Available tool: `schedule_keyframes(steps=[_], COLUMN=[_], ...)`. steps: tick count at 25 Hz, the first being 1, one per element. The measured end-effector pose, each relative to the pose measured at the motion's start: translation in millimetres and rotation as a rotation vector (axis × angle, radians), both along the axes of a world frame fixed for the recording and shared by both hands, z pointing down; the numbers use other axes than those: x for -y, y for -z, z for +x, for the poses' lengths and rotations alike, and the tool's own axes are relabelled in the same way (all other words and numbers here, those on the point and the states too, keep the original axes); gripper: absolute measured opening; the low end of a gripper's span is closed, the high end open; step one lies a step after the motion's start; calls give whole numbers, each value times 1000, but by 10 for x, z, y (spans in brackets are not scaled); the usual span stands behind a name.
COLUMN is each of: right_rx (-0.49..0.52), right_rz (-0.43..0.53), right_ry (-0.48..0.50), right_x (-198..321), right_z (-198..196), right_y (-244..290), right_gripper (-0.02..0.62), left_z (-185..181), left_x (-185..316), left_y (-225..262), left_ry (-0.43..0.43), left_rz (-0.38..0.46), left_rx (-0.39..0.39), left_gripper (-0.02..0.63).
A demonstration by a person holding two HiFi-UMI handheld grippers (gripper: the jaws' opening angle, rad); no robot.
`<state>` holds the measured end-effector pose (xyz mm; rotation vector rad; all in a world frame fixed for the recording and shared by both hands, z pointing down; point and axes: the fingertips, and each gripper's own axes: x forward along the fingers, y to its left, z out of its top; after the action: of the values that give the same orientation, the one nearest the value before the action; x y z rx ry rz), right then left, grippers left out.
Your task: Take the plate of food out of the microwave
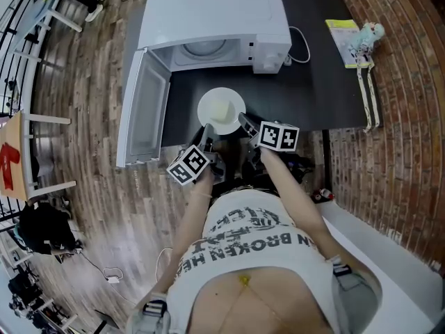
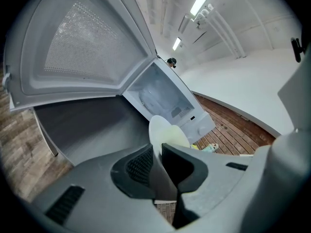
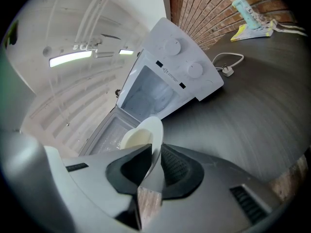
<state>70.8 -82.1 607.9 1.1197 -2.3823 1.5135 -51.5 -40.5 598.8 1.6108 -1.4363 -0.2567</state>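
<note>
White plate (image 1: 221, 111) with a pale yellow mound of food (image 1: 217, 108), out of the microwave (image 1: 215, 16) and over the dark table (image 1: 316, 82), just in front of the open cavity. Impossible to tell whether resting on the tabletop or lifted off it. Pinched at the near rim from two sides: left gripper (image 1: 207, 132) clamped on the rim's left part, right gripper (image 1: 245, 122) clamped on its right part, jaws of each closed down onto the thin edge. Behind, glass turntable (image 1: 203, 47) bare inside the cavity; door (image 1: 144, 110) swung wide to the left, past the table edge. White cable (image 1: 300, 47) curling beside the microwave's right end. At the table's far right, a booklet (image 1: 341, 37) and a small toy figure (image 1: 366, 37), well apart from the plate. Around all this, wooden floor (image 1: 90, 117) on the left and brick wall (image 1: 410, 103) on the right.
</note>
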Motion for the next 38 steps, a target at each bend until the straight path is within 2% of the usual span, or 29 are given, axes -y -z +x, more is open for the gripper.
schedule_keyframes(steps=[38], right_rx=[4], right_rz=[1], right_ry=[33], right_x=[37], right_z=[141], right_y=[-9], right_gripper=[54], left_z=[153], left_x=[-17], left_y=[-42], left_ry=[23], left_rz=[-16], left_rx=[7], left_gripper=[58])
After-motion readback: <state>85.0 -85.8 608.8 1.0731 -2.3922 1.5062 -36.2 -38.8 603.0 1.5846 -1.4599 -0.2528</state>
